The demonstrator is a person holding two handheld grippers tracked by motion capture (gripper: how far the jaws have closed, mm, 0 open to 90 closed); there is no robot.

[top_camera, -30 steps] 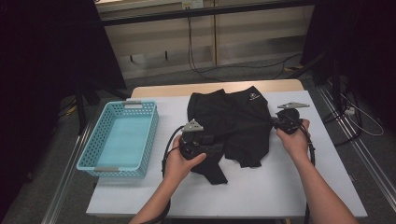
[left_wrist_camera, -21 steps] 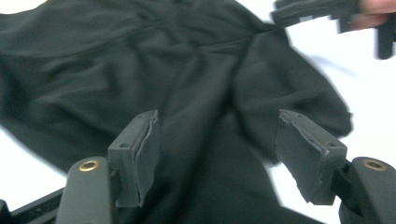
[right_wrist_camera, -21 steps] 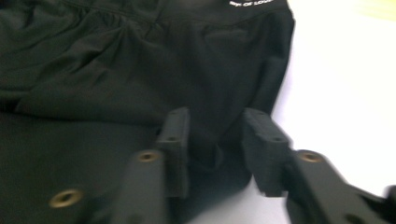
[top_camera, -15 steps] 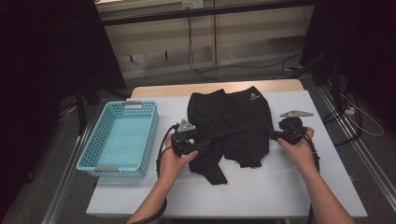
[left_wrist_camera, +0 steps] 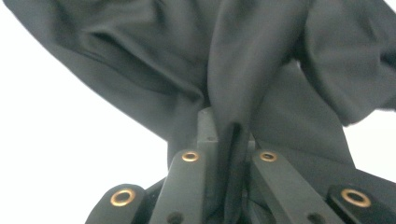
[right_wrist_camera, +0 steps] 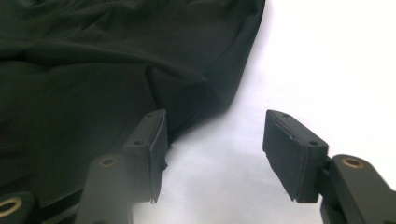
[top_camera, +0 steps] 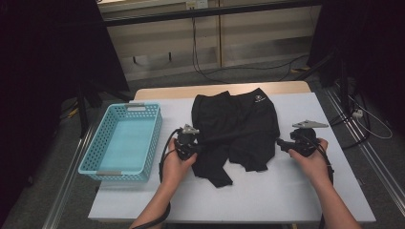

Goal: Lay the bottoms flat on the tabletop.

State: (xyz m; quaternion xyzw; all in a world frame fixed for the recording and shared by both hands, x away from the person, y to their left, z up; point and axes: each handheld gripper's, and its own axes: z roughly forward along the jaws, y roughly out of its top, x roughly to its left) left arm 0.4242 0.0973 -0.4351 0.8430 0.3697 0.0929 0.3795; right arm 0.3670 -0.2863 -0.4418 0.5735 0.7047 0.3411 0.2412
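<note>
Two grippers work the black garment [top_camera: 236, 129] at the counter's [top_camera: 286, 200] middle. The left gripper [top_camera: 187, 143] has just closed, its fingers [left_wrist_camera: 187, 182] clenched on a fold; the right gripper [top_camera: 298, 141] has just opened near the right hem, released. Likely refolding begins.

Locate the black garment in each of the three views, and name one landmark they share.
High view: black garment lies mid-table, right of the blue basket.
Left gripper view: it covers the upper frame, a fold pinched in the shut left claw.
Right gripper view: it takes the upper left, beside the open right claw.
Shared landmark: the white table surface.
</note>
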